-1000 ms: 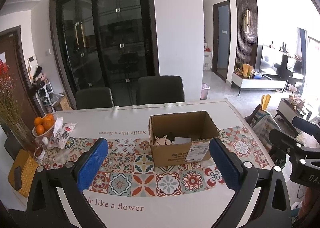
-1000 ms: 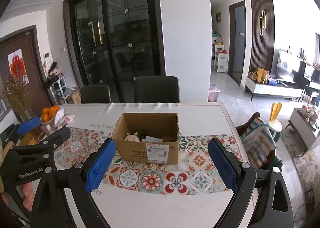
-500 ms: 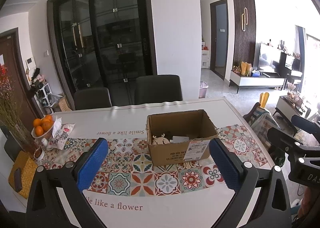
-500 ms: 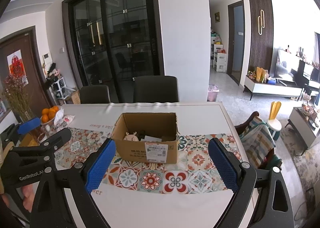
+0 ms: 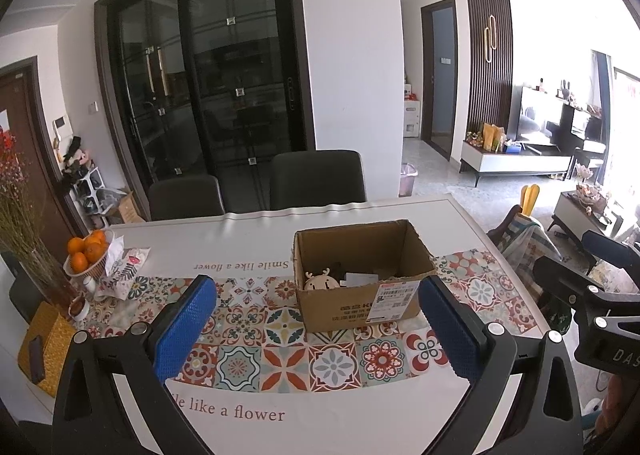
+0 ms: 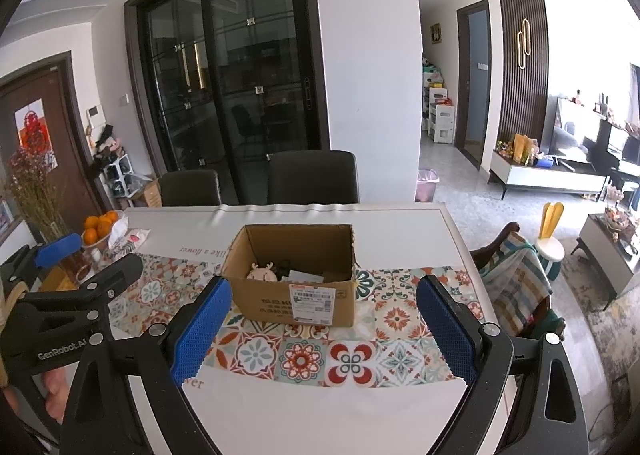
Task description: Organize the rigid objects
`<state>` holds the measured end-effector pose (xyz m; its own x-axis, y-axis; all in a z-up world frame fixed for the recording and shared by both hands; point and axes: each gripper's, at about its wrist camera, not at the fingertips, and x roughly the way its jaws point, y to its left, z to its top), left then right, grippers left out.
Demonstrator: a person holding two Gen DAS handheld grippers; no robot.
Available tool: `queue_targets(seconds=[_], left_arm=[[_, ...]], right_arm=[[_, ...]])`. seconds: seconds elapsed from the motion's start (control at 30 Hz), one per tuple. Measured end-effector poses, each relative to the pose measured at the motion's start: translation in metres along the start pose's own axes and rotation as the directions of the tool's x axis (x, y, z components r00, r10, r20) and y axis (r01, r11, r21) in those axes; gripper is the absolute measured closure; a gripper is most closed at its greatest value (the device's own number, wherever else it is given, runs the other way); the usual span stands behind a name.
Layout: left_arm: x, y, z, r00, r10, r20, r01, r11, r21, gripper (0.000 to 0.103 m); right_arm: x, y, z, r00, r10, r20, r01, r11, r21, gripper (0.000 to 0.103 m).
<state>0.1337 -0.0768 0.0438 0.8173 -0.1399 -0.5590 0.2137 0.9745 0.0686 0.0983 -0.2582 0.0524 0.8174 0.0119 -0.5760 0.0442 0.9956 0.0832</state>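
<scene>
An open cardboard box stands on the patterned runner in the middle of the table. Inside it lie a round deer-faced toy, a white card and some dark items too small to make out. No loose objects show on the runner around the box.

The left gripper and the right gripper both hover above the near edge of the table, aimed at the box, each with fingers spread wide and holding nothing.

This fits two stages: items waiting in the box to be taken out and arranged, or items already gathered into it. The pictures do not settle which. Any reach into the box would call for coming down over its tall walls from above, with the fingers narrowed to suit small things.
</scene>
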Motion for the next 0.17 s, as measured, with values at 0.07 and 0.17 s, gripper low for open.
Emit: queue_targets(seconds=[0.07,0.17], left_arm=[[0.0003,0.0,0.0002,1.0,-0.001,-0.001,0.001,1.0,0.001,0.0],[0.0006,-0.0004,-0.0002,1.0,-0.001,-0.002,0.001,1.0,0.003,0.0]], right_arm=[[-0.0004,-0.0004,0.0,1.0,-0.001,-0.001,0.001,1.0,0.0,0.009],[-0.0001,-0.0005,0.0001,1.0,-0.001,-0.002,0.001,1.0,0.0,0.009]])
